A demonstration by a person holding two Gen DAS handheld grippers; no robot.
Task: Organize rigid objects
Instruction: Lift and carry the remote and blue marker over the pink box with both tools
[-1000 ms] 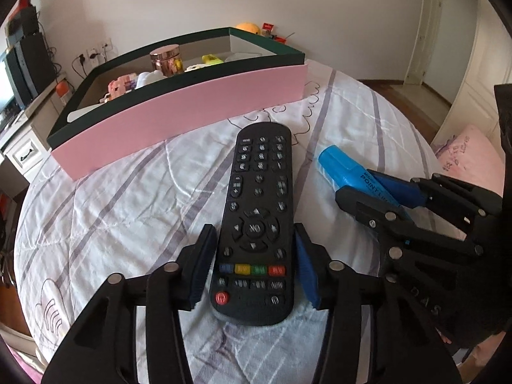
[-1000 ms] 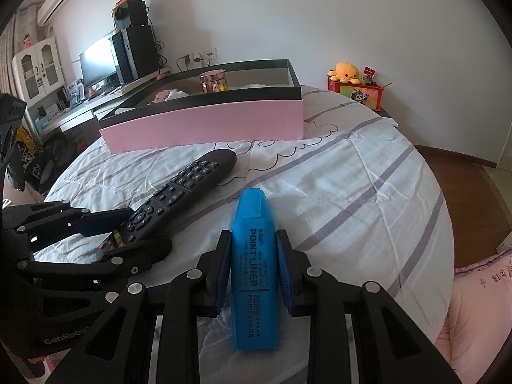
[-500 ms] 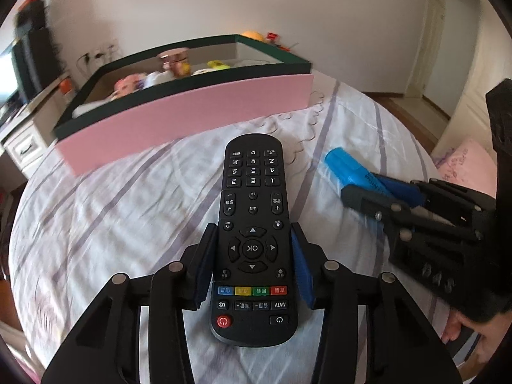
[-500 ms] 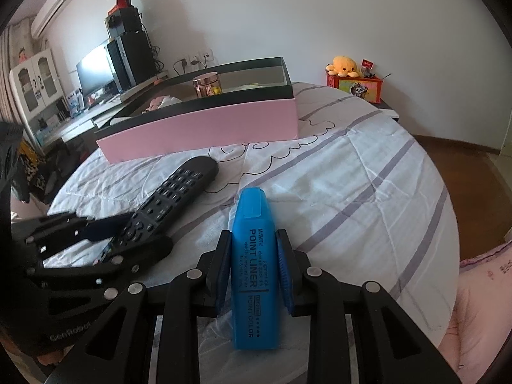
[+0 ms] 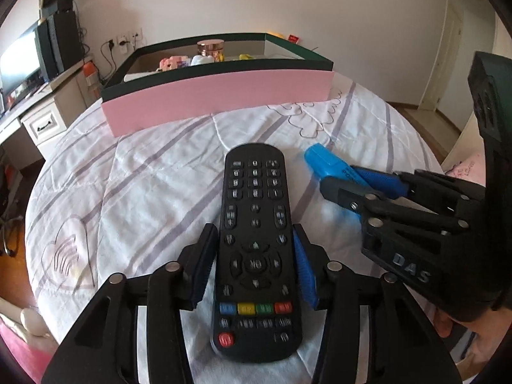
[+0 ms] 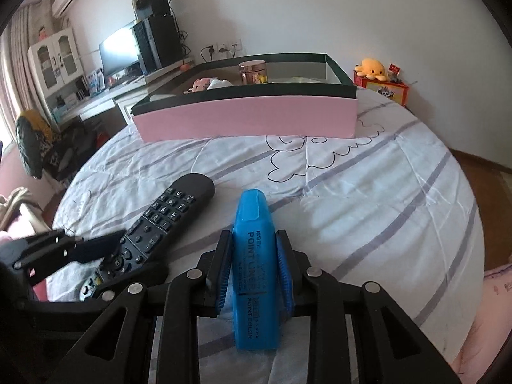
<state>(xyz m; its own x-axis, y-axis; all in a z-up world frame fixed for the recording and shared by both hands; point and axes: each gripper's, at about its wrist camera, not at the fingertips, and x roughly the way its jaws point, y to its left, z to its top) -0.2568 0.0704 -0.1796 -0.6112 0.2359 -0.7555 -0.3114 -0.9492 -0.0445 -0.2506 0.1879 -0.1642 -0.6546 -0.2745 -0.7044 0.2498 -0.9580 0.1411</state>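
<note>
My left gripper [image 5: 254, 249] is shut on a black remote control [image 5: 256, 224] and holds it above the striped bedspread. My right gripper [image 6: 254, 262] is shut on a blue highlighter [image 6: 254, 256], also off the bed. In the left wrist view the highlighter [image 5: 323, 163] and the right gripper [image 5: 345, 185] are to the right of the remote. In the right wrist view the remote [image 6: 160, 220] and the left gripper [image 6: 105, 256] are at the left. A pink box with a dark green rim [image 5: 217, 96] stands further back on the bed, also in the right wrist view [image 6: 246, 118].
The box holds a copper-lidded jar [image 5: 210, 49], a pink toy [image 5: 171, 62] and other small items. A desk with a monitor [image 6: 118, 51] stands beyond the bed at the left. A yellow plush toy [image 6: 371, 67] sits on a red box by the wall.
Both grippers have lifted their objects off the bed and risen. The left gripper closed on the remote and turned to face the box more squarely.
</note>
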